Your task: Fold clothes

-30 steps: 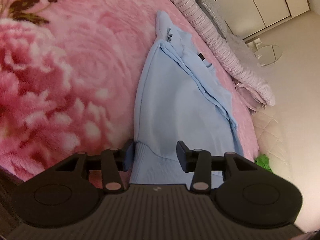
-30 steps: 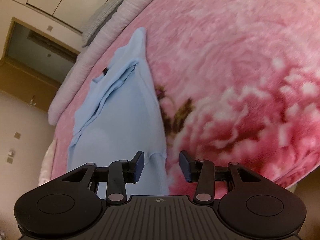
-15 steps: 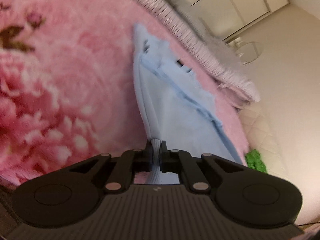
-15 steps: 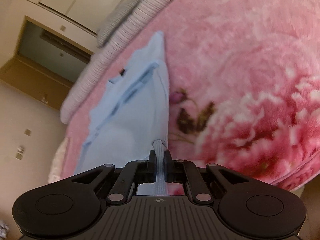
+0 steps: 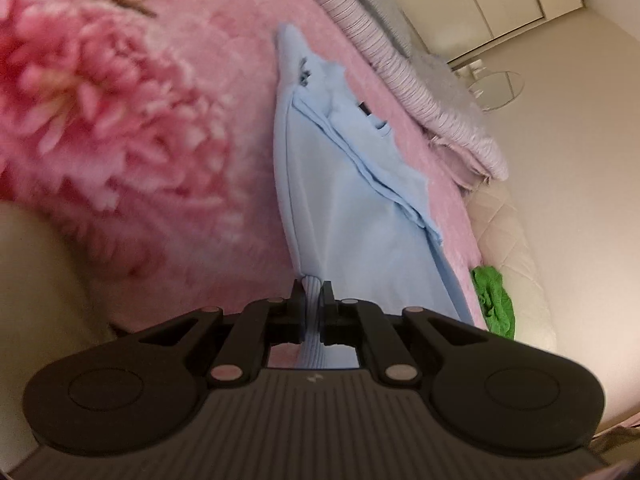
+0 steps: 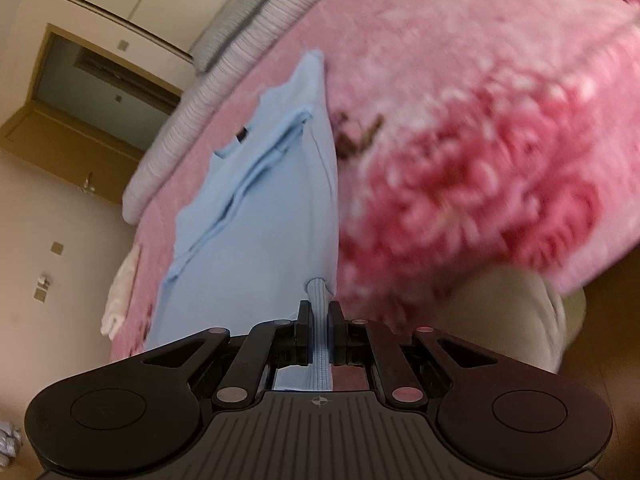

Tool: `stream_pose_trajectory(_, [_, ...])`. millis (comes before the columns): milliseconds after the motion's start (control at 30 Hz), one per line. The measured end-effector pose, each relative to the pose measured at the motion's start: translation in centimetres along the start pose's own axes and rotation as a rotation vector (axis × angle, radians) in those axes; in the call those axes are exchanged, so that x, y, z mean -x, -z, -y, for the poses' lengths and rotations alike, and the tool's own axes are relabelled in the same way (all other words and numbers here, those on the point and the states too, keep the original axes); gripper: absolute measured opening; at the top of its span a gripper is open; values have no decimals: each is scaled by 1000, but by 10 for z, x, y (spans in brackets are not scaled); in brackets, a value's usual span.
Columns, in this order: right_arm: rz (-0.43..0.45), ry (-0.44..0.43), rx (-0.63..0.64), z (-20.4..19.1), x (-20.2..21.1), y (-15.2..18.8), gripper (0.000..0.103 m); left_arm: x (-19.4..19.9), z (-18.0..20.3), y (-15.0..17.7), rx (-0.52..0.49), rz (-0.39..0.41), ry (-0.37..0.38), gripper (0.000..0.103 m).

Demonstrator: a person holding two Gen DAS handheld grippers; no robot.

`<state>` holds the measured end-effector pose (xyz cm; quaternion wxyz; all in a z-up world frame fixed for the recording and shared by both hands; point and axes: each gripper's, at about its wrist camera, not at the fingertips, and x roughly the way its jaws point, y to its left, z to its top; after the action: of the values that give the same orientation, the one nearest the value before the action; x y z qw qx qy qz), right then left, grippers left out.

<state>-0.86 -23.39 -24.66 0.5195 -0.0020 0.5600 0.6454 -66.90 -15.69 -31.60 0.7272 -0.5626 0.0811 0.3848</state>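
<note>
Your left gripper (image 5: pixel 313 294): clamped on ribbed hem of blue sweater (image 5: pixel 360 216) | your right gripper (image 6: pixel 319 314): clamped on same hem | sweater stretches ahead of both across pink floral blanket (image 6: pixel 460 100).

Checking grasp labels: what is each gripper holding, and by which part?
Both hold the light blue sweater. The left gripper is shut on its ribbed hem at one bottom corner; the right gripper is shut on the ribbed hem at the other corner.
</note>
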Motion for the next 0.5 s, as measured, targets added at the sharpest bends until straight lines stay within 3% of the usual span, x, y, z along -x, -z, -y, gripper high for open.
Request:
stream_pose_trajectory(167, [-21, -9, 15, -5, 12, 4, 5, 6, 24, -30, -34, 22, 64, 3])
stream_pose_trajectory(267, [30, -54, 84, -26, 6, -37, 5, 2, 44, -72, -78, 55, 117, 3])
stream_pose_trajectory(400, [120, -89, 171, -54, -26, -106, 5, -40, 52, -142, -67, 113, 173, 3])
stream_pose_trajectory(500, [166, -95, 159, -61, -76, -158, 5, -94, 52, -195, -71, 142, 119, 5])
